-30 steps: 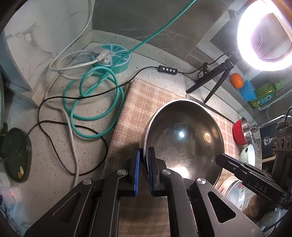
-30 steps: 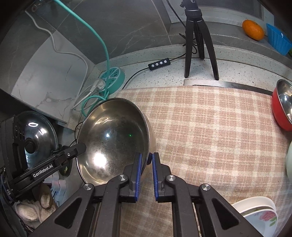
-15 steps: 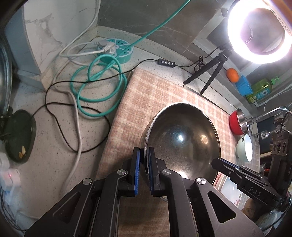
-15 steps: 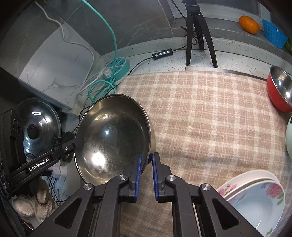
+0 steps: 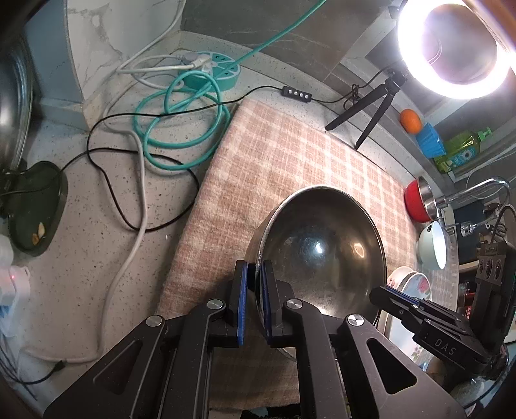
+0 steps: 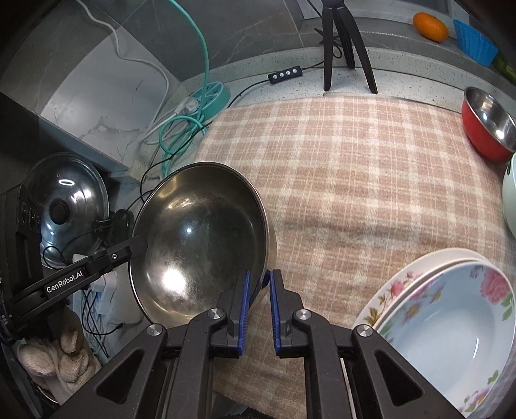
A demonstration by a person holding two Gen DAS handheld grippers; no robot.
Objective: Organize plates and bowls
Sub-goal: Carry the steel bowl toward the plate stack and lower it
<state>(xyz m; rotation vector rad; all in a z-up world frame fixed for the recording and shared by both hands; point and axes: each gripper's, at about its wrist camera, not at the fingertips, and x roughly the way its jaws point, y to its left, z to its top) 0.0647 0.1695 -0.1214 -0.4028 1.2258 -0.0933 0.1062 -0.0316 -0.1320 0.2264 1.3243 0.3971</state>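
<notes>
A large steel bowl (image 5: 322, 251) (image 6: 200, 245) hangs over the checked cloth (image 5: 290, 161) (image 6: 354, 180), carried by both grippers. My left gripper (image 5: 254, 270) is shut on its left rim, and my right gripper (image 6: 258, 280) is shut on the opposite rim. Each gripper shows in the other's view, clamped on the far rim. A stack of flowered plates (image 6: 451, 319) (image 5: 409, 283) lies at the cloth's near right. A red bowl with a steel inside (image 6: 487, 122) (image 5: 416, 199) and a pale green bowl (image 5: 432, 245) (image 6: 509, 190) stand at the right edge.
Coiled teal cable and a round power strip (image 5: 209, 71) lie on the speckled counter left of the cloth, with black and white cords. A ring light on a tripod (image 5: 451, 48) (image 6: 342, 45) stands at the back. A pot lid (image 6: 64, 206), an orange (image 6: 430, 25) and a faucet (image 5: 477, 190) are nearby.
Both grippers have carried the steel bowl toward the near right of the cloth. The flowered plates have come into the right wrist view, and more of the left counter shows.
</notes>
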